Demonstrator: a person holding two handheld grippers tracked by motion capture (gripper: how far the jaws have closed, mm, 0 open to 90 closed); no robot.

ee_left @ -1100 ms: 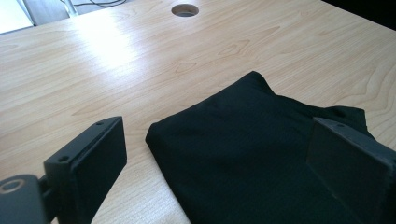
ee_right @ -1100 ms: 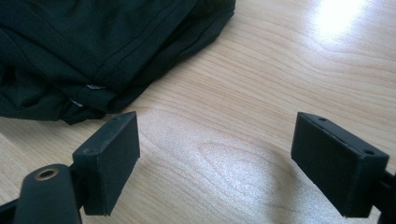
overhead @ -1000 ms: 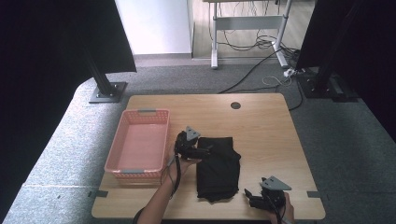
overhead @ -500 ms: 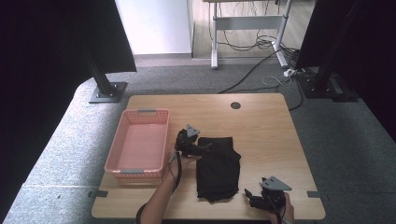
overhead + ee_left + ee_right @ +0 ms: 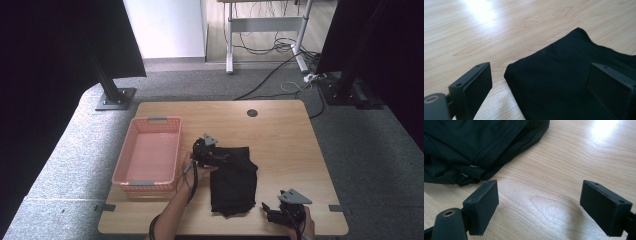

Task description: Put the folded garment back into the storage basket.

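Observation:
A folded black garment [image 5: 234,177] lies in the middle of the wooden table [image 5: 280,135]. My left gripper [image 5: 216,156] rests low at its upper left corner, jaws wide apart. In the left gripper view the garment's corner [image 5: 564,72] lies between the jaws, and the pads do not press on it. My right gripper [image 5: 270,210] sits near the table's front edge, just right of the garment's lower end, open over bare wood. The right gripper view has the garment's hemmed edge [image 5: 474,147] at the upper left, ahead of the jaws.
A pink plastic basket [image 5: 150,152] stands left of the garment, close to my left forearm. A round cable hole [image 5: 252,113] is at the back of the table. The table's right half is bare wood. Grey carpet and black stands surround the table.
My left gripper has come down and shifted slightly onto the garment's upper left corner. The right gripper has stayed where it was.

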